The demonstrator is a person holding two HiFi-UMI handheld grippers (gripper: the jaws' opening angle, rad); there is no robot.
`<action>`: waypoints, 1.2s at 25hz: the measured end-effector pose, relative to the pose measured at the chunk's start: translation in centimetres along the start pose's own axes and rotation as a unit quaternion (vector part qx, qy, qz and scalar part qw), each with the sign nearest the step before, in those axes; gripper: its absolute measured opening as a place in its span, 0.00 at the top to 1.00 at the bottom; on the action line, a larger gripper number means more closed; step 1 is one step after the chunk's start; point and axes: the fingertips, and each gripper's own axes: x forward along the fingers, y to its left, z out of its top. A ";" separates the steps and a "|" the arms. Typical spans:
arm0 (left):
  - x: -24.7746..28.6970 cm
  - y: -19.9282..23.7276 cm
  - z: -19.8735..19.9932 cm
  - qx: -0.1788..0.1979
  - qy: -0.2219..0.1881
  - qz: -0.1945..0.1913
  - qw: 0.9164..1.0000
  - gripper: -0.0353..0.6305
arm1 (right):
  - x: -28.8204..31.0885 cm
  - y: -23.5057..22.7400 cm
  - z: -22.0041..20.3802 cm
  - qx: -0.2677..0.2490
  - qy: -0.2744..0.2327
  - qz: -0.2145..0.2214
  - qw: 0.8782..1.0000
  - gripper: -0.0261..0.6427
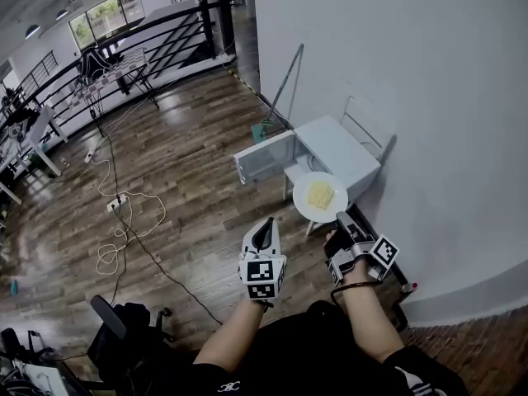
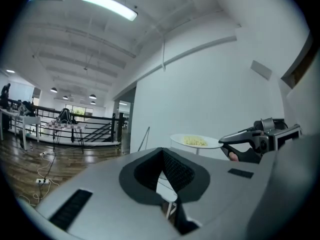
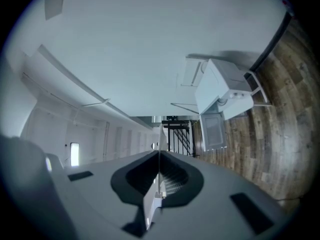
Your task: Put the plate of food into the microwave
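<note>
A white plate [image 1: 307, 202] with yellow food [image 1: 320, 194] hangs in the air just in front of the white microwave [image 1: 338, 145], whose door [image 1: 264, 157] is swung open to the left. My right gripper [image 1: 341, 219] is shut on the plate's near rim. In the right gripper view the plate [image 3: 151, 204] shows edge-on between the jaws, with the microwave [image 3: 220, 89] ahead. My left gripper [image 1: 266, 231] is shut and holds nothing, just left of the plate. The left gripper view shows the plate [image 2: 196, 142] to the right, pinched by the right gripper [image 2: 245, 136].
The microwave stands on a small white table [image 1: 301, 174] against the white wall [image 1: 429, 97]. A mop [image 1: 280, 97] leans on the wall behind it. Cables [image 1: 124, 221] trail over the wooden floor to the left. A black railing [image 1: 148, 31] runs along the back.
</note>
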 end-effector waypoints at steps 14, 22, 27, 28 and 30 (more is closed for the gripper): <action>3.6 4.5 -0.4 -0.018 0.023 -0.001 1.000 0.95 | 7.0 -0.8 -0.2 -0.008 0.006 0.007 1.000 0.93; 12.1 8.4 1.4 -0.015 0.033 0.009 0.999 0.95 | 15.8 -1.5 4.4 -0.019 0.002 0.009 1.000 0.93; 17.9 10.1 2.6 -0.027 0.037 0.009 0.999 0.95 | 21.1 -1.6 7.2 -0.018 -0.002 0.024 1.000 0.93; 19.1 10.3 2.7 -0.026 0.038 0.007 0.999 0.95 | 22.1 -1.7 7.7 -0.017 -0.001 0.024 1.000 0.93; 21.3 10.5 2.8 -0.025 0.039 0.005 0.999 0.95 | 23.7 -2.0 8.6 -0.019 0.003 0.022 1.000 0.93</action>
